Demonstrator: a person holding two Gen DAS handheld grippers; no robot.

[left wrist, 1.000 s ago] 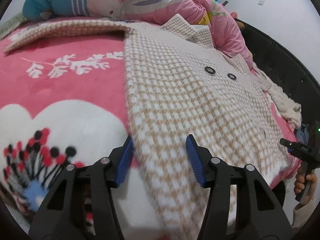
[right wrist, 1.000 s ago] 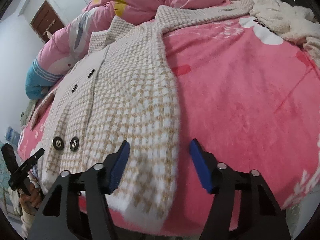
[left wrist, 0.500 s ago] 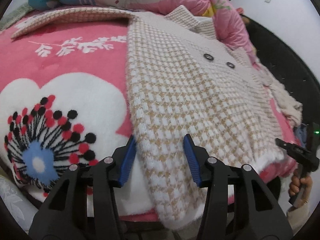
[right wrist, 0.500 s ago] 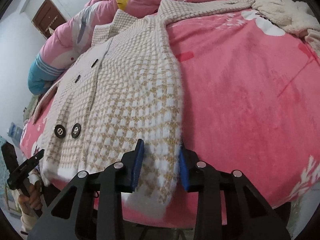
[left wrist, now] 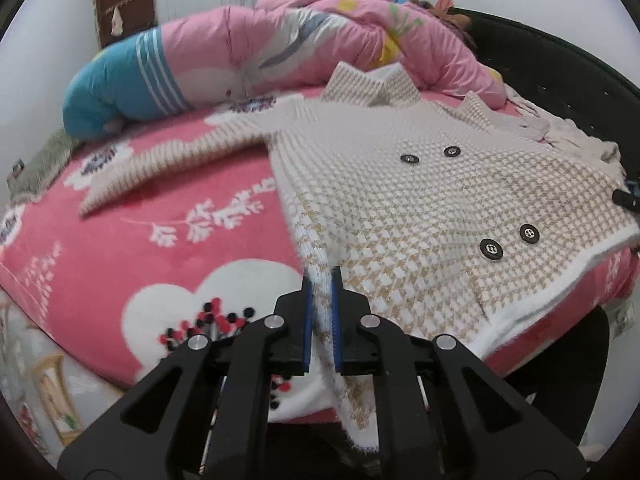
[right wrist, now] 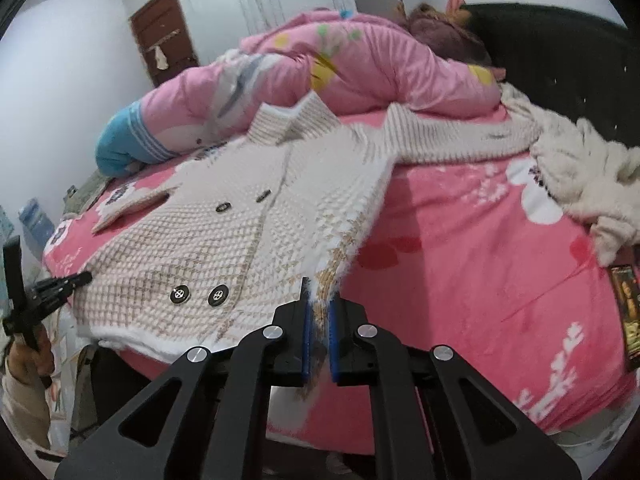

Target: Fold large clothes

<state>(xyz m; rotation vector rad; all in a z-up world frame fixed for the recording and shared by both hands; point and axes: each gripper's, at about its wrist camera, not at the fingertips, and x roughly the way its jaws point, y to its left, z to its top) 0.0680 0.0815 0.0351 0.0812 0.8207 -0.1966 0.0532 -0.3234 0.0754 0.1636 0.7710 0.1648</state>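
My left gripper point(left wrist: 321, 280) and right gripper point(right wrist: 319, 288) just closed, both clamped on houndstooth coat point(left wrist: 440, 200) hem corners (raised off bed's point(right wrist: 480, 260) near edge).

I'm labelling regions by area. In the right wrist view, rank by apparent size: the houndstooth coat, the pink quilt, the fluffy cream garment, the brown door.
1. houndstooth coat
2. pink quilt, possibly comparable; it lies farther away
3. fluffy cream garment
4. brown door, farthest, so unsure
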